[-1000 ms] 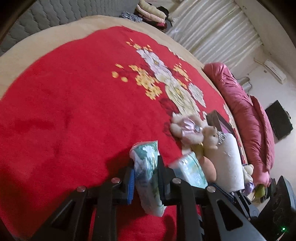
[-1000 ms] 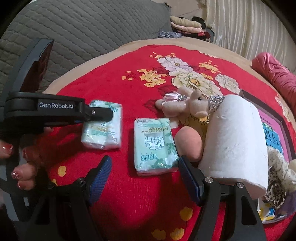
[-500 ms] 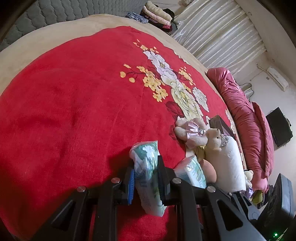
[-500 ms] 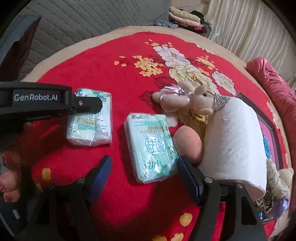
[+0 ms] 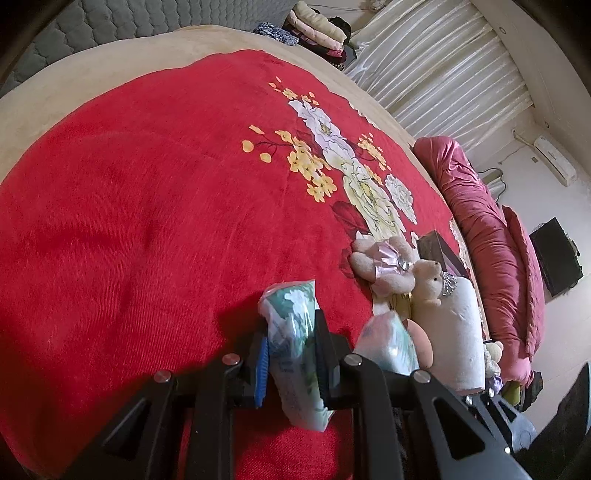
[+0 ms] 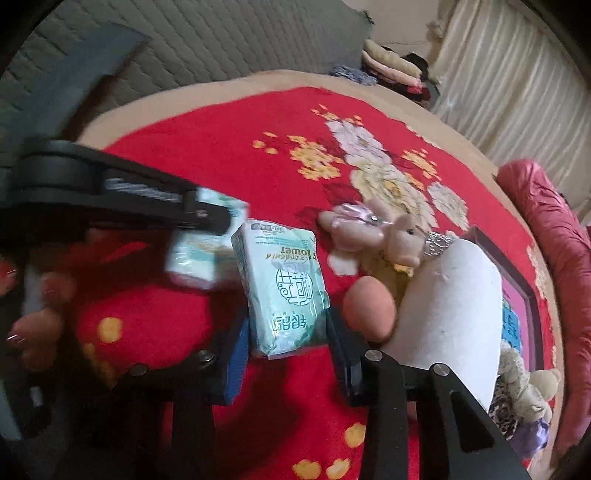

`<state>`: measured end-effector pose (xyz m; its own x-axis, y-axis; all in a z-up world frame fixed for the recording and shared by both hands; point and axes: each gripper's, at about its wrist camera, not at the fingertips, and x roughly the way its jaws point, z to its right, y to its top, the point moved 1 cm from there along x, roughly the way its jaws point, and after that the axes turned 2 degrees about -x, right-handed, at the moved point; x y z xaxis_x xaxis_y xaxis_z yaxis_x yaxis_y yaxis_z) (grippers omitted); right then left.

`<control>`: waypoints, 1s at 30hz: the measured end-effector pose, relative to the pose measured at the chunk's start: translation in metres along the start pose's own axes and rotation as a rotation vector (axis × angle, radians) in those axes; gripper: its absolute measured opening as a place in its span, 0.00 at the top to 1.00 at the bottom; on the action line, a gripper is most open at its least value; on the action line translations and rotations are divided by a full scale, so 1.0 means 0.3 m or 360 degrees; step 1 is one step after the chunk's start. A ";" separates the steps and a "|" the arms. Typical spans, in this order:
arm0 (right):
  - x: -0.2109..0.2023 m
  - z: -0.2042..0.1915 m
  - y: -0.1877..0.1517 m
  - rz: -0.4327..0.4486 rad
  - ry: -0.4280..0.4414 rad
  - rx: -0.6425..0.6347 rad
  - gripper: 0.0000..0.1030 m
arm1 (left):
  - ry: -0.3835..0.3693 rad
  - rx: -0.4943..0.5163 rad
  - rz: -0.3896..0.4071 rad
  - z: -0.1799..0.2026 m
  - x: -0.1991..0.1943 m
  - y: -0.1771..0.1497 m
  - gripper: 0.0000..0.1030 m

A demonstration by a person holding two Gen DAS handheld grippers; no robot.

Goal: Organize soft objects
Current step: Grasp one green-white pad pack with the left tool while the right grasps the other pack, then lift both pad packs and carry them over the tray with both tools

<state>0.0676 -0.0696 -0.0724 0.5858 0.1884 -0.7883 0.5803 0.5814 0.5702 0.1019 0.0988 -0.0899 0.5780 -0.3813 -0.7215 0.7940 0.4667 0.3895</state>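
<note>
My left gripper (image 5: 290, 354) is shut on a green-and-white tissue pack (image 5: 293, 343), held edge-up above the red blanket (image 5: 147, 221). In the right wrist view this pack (image 6: 199, 254) shows blurred at the left under the left gripper (image 6: 207, 218). My right gripper (image 6: 286, 354) is shut on a second tissue pack (image 6: 282, 288), which is tilted up off the blanket; it also shows in the left wrist view (image 5: 388, 343). A small pink plush bear (image 6: 373, 232) lies beside a white paper roll (image 6: 447, 317) and a peach sponge egg (image 6: 367, 310).
A dark framed picture (image 6: 517, 295) and more small plush toys (image 6: 524, 391) lie at the right. A maroon quilt roll (image 5: 491, 236) runs along the bed's far side. Folded clothes (image 5: 317, 33) sit at the back by the curtain (image 5: 436, 74). The grey headboard (image 6: 221, 40) is behind.
My right gripper has closed on the second tissue pack and lifted it towards the left pack. The left gripper still holds its pack, which now sits closer to the right one.
</note>
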 end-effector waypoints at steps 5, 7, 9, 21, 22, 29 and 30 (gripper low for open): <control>-0.036 0.026 -0.012 0.0045 0.0059 0.0081 0.61 | 0.0000 0.0005 0.0005 0.002 -0.005 0.001 0.80; -0.055 0.052 -0.014 0.0075 0.0080 0.0150 0.61 | 0.0001 0.0010 0.0012 0.005 -0.009 0.003 0.80; -0.078 0.081 -0.018 0.0116 0.0107 0.0201 0.61 | 0.0001 0.0013 0.0015 0.007 -0.011 0.003 0.80; -0.177 0.231 -0.062 0.0277 0.0257 0.0504 0.62 | -0.0008 0.0094 0.0056 0.058 -0.049 -0.017 0.80; -0.180 0.238 -0.065 0.0280 0.0260 0.0521 0.62 | -0.0003 0.0107 0.0058 0.066 -0.053 -0.021 0.80; -0.203 0.245 -0.083 0.0299 0.0257 0.0538 0.62 | -0.0007 0.0143 0.0082 0.105 -0.080 -0.032 0.80; -0.206 0.245 -0.084 0.0301 0.0257 0.0540 0.62 | -0.0012 0.0145 0.0082 0.108 -0.084 -0.032 0.80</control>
<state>0.0583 -0.1540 -0.0211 0.6194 0.4040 -0.6731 0.6402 0.2364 0.7310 0.0859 0.0780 -0.0571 0.6194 -0.3648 -0.6952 0.7770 0.4113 0.4765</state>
